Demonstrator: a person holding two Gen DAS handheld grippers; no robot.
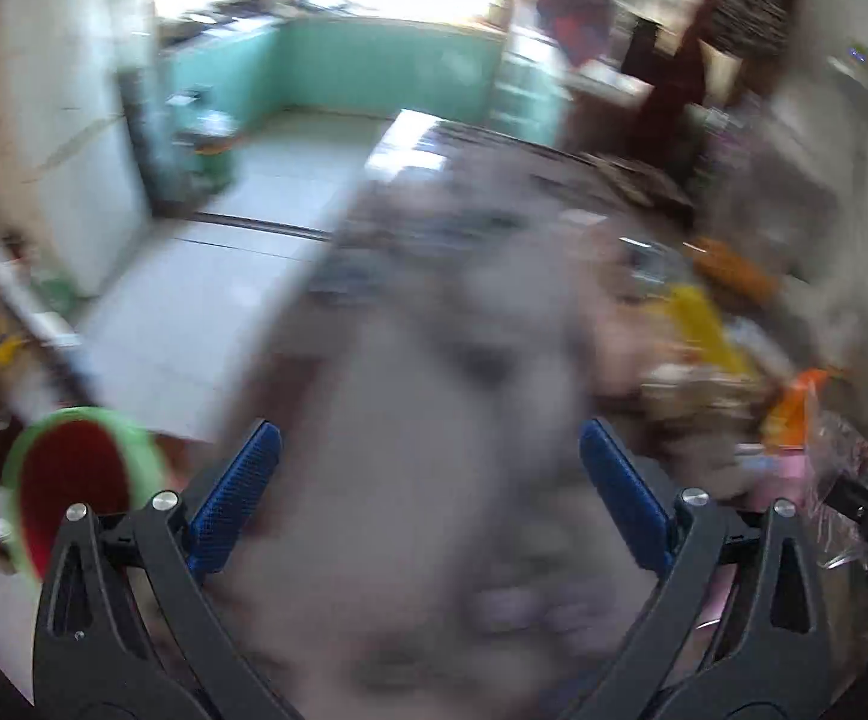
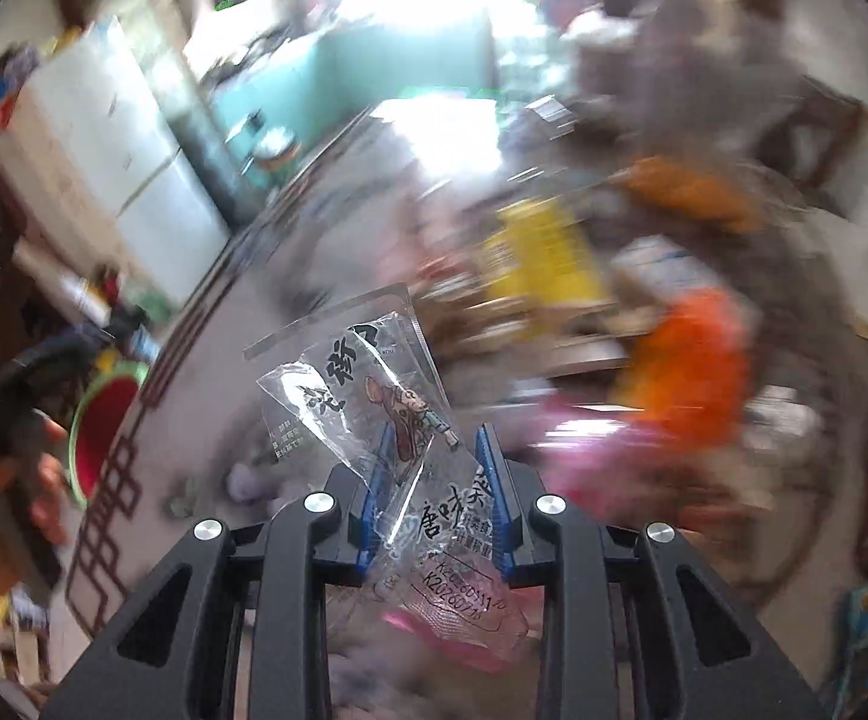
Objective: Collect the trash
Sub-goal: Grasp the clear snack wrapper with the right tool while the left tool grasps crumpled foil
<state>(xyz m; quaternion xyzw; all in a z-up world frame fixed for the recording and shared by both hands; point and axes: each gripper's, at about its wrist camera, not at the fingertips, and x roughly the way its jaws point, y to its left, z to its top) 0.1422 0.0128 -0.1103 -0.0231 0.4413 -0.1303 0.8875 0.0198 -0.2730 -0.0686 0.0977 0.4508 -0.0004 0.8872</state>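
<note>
- Your right hand-held gripper point(image 2: 434, 468) is clamping a clear plastic wrapper point(image 2: 374, 402) between its blue pads point(image 2: 489, 480), and the jaws are standing narrow around it.
- The wrapper is sticking up and out past the fingertips, crumpled, showing black printed characters and a cartoon figure; its lower end is trailing back between the black fingers.
- Your left hand-held gripper point(image 1: 431, 474) is standing wide apart, blue pads point(image 1: 242, 486) well separated, and nothing is sitting between them.
- Under that left gripper the counter point(image 1: 410, 480) is smearing into a grey blur, so you cannot make out any detail on its surface there.
- A heap of trash is lying on the counter off to the right: a yellow packet point(image 2: 541, 252), an orange packet point(image 2: 691, 360) and something pink point(image 2: 589, 456) just beside it, all too blurred to read.
- A green bin with a red liner point(image 1: 74, 480) is showing at the lower left of the left wrist view, beyond the counter's edge and down by the floor.
- The same bin point(image 2: 104, 426) is appearing at the left of the right wrist view, with your other hand point(image 2: 44, 468) just beside it.
- The wrapper is hanging over the counter, well apart from the bin.
- Behind, a white fridge point(image 2: 116, 150) and teal cabinets point(image 1: 374, 60) are streaking past.
</note>
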